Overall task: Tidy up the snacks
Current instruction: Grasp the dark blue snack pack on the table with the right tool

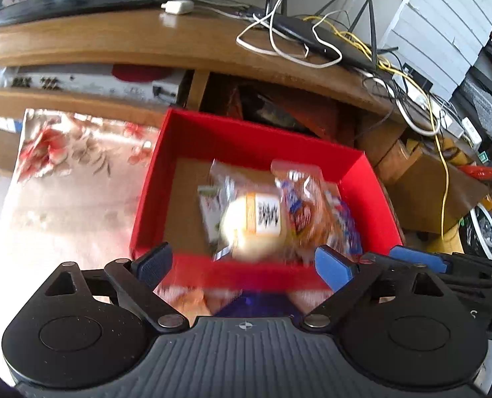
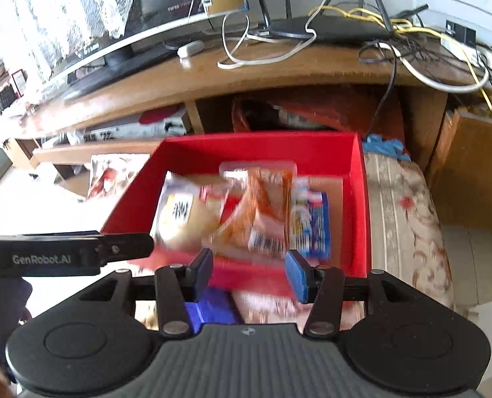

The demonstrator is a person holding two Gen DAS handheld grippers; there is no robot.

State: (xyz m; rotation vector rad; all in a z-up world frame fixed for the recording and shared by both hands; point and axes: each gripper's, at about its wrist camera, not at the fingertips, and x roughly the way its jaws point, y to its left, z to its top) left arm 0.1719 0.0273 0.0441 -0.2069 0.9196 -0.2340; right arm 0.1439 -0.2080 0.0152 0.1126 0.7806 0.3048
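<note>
From the left wrist, the left gripper (image 1: 242, 267) hangs just before the near wall of the red box (image 1: 153, 179), its pads wide apart and nothing between them. Inside lie the snacks: a pale bun (image 1: 246, 225) with a label in the middle, an orange-brown pack (image 1: 307, 205) to its right, and a flat packet partly under the bun. The right gripper's blue pad pokes in at the right edge. All is blurred, so the exact lie of the packs is hard to tell. I would judge the snacks are already gathered in the box, and any further step wants a slow reach over the near wall, not into it.

From the right wrist, the right gripper (image 2: 249, 272) is likewise spread and empty, just short of the box. Here the bun (image 2: 179, 219) sits left, the orange pack (image 2: 262, 205) in the middle, and a blue pack (image 2: 312, 222) right. The left gripper's arm crosses in from the left, close by; the two could knock together. Behind stands a desk (image 2: 279, 66) with a router (image 2: 329, 30) and loose cables (image 2: 246, 56); a floral cloth (image 2: 405, 205) lies under the box.
</note>
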